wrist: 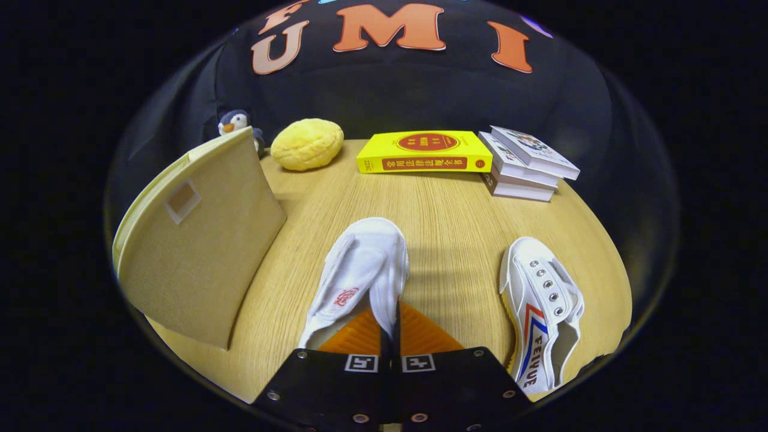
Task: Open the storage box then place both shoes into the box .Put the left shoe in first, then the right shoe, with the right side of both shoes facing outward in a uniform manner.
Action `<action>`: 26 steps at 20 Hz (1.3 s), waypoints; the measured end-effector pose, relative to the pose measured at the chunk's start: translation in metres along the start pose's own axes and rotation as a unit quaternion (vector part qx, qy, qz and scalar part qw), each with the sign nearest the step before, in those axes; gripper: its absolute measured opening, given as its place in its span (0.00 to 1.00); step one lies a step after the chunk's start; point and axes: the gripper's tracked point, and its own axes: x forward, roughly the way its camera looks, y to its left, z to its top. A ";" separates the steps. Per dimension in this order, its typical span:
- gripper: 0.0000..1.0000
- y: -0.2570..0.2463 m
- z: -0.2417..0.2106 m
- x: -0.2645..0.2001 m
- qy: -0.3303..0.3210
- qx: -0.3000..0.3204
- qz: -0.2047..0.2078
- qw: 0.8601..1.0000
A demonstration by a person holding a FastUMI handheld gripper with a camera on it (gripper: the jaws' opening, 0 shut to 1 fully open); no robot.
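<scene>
My fingers point(390, 324) pinch what seems the heel edge of a white shoe point(360, 270), storage box point(198, 240) to its left.

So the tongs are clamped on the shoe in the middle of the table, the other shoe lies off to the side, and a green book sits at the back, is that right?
Not quite: the book at the back is yellow, not green, as the gripper view shows. The rest holds: the tongs are clamped on the middle shoe, and the other shoe lies off to the side.
</scene>
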 end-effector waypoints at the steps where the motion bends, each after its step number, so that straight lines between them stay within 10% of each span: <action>1: 0.00 0.002 0.004 0.000 -0.002 0.019 0.013 1.000; 9: 0.00 0.000 0.026 -0.019 -0.024 0.006 0.048 0.999; 26: 0.00 0.061 0.127 -0.129 -0.098 0.107 -0.011 0.989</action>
